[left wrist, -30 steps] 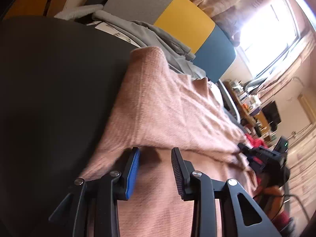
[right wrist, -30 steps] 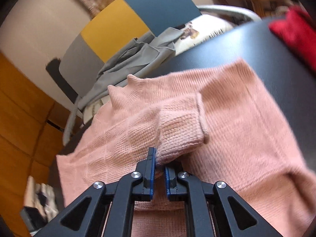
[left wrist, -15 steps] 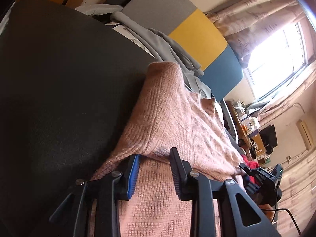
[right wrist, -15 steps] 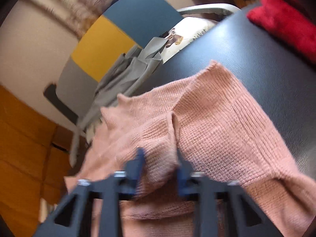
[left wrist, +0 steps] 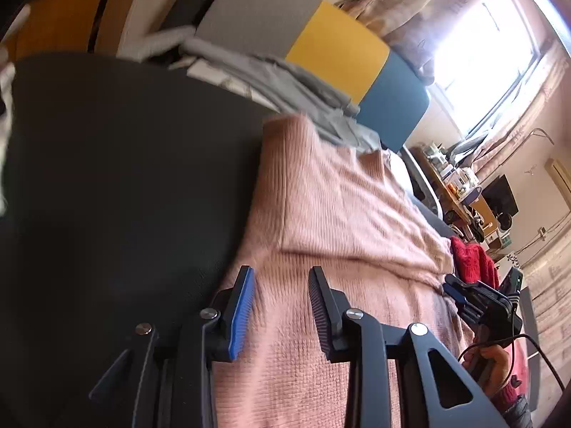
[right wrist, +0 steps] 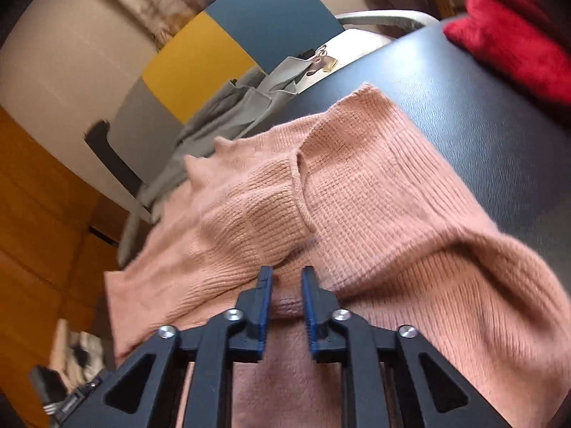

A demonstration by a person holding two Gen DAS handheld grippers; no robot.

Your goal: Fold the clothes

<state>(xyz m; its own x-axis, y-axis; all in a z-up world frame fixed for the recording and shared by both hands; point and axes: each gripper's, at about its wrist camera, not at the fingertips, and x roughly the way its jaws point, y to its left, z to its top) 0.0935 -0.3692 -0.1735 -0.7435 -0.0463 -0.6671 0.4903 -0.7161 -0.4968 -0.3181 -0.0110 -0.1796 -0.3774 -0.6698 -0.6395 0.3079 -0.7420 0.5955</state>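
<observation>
- the pink sweater (right wrist: 357,214) lies spread on the dark table (right wrist: 481,117), its collar toward the chair (left wrist: 339,53); in the left view it runs along the table's right part (left wrist: 321,214).
- we judge the fold partly done: both sleeves look laid in over the body, one cuff (right wrist: 299,192) resting mid-chest, a folded edge crossing the cloth in the left view.
- what seems left: bringing the hem up to the collar, then squaring the bundle. the lower right side bulges in a loose ridge and wants smoothing.
- the knit is thick, waffle-textured, ribbed at the edges; soft and likely to slump.
- our left gripper (left wrist: 282,285) has its jaws opening, apart over the cloth, with no fabric pinched between them.
- our right gripper (right wrist: 287,281) has its jaws opening too; knit lies below the gap, but the pads do not press it, so it is let go.
- beyond: a red garment (right wrist: 510,28) at the table's far corner, well apart, and grey clothes (right wrist: 232,114) draped on the chair.
</observation>
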